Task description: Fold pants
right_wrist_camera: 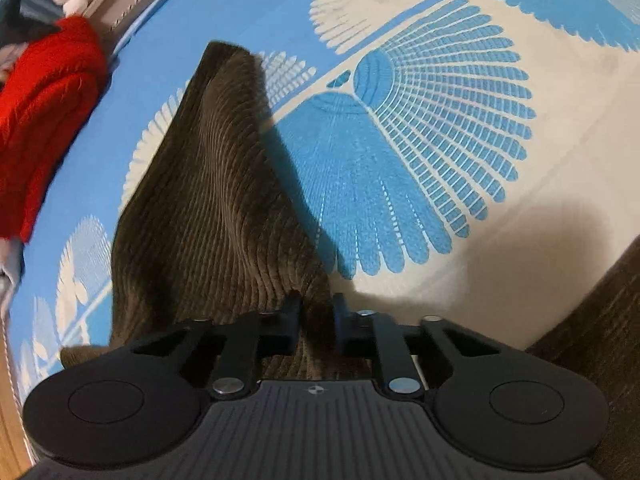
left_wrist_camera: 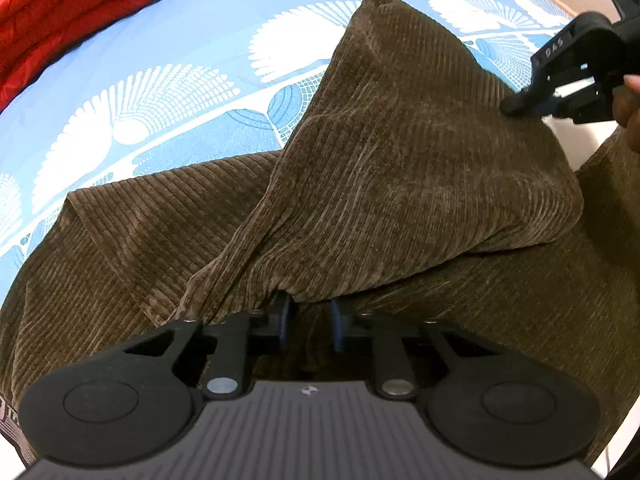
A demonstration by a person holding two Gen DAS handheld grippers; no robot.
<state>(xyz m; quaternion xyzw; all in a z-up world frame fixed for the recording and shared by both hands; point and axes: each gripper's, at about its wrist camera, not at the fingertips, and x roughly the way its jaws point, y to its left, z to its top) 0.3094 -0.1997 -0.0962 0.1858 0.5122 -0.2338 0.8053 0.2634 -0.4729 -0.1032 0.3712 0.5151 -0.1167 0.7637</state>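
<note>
Left tongs (left_wrist_camera: 308, 322): nearest the left wrist camera, black with blue pads, pinching a gathered edge of the pants (left_wrist_camera: 360, 184); the brown cloth bunches between the two fingers and rises away from them.
Right tongs (right_wrist_camera: 317, 320): nearest the right wrist camera, fingers pressed in on a narrow ridge of the same cloth, which runs between them toward the lens.
Right tongs from the left wrist view (left_wrist_camera: 532, 106): at the upper right, gripping the far corner of the raised fold, with part of the person's hand (left_wrist_camera: 628, 108) behind them.
Pants: brown corduroy, on the bed. A lifted panel hangs between the two tongs like a tent, peaking at a corner toward the far side. The remaining cloth lies flat beneath it, spreading left and right in the left wrist view.
Pants from the right wrist view (right_wrist_camera: 208, 200): the held panel stretches away from the tongs as a tall sloping sheet, its shadow falling on the bedsheet just to the right.
Bedsheet (left_wrist_camera: 160, 40): blue with large white and cream fan-shaped patterns, covering the bed under the pants.
Red garment (left_wrist_camera: 72, 12): folded or heaped at the far left of the bed, well apart from the pants; it also shows at the left edge of the right wrist view (right_wrist_camera: 44, 120).
</note>
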